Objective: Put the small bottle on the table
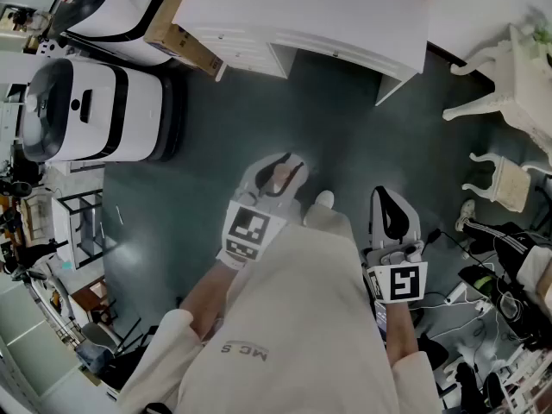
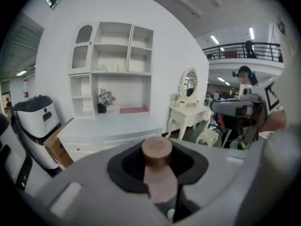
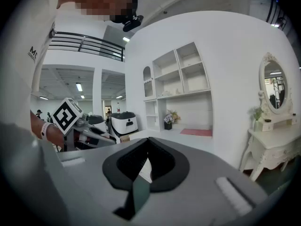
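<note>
A small bottle (image 2: 158, 172) with a pale pink body and a round wooden cap stands between the jaws of my left gripper (image 2: 159, 160), whose pads press on its sides. In the head view the left gripper (image 1: 279, 167) hangs over the dark floor, the small bottle (image 1: 278, 178) showing pinkish between its fingers. The white table (image 2: 108, 126) with drawers stands ahead of it, below white shelves. My right gripper (image 3: 146, 146) is shut with nothing in it; in the head view the right gripper (image 1: 390, 205) is held low at the right of the person's white coat.
Two white machines (image 1: 95, 110) and a cardboard box (image 1: 177, 37) stand at the left of the white table (image 1: 302, 11). A white dressing table (image 1: 517, 67) with an oval mirror and a stool (image 1: 500, 179) stand at the right. Cables and bags lie at the lower right.
</note>
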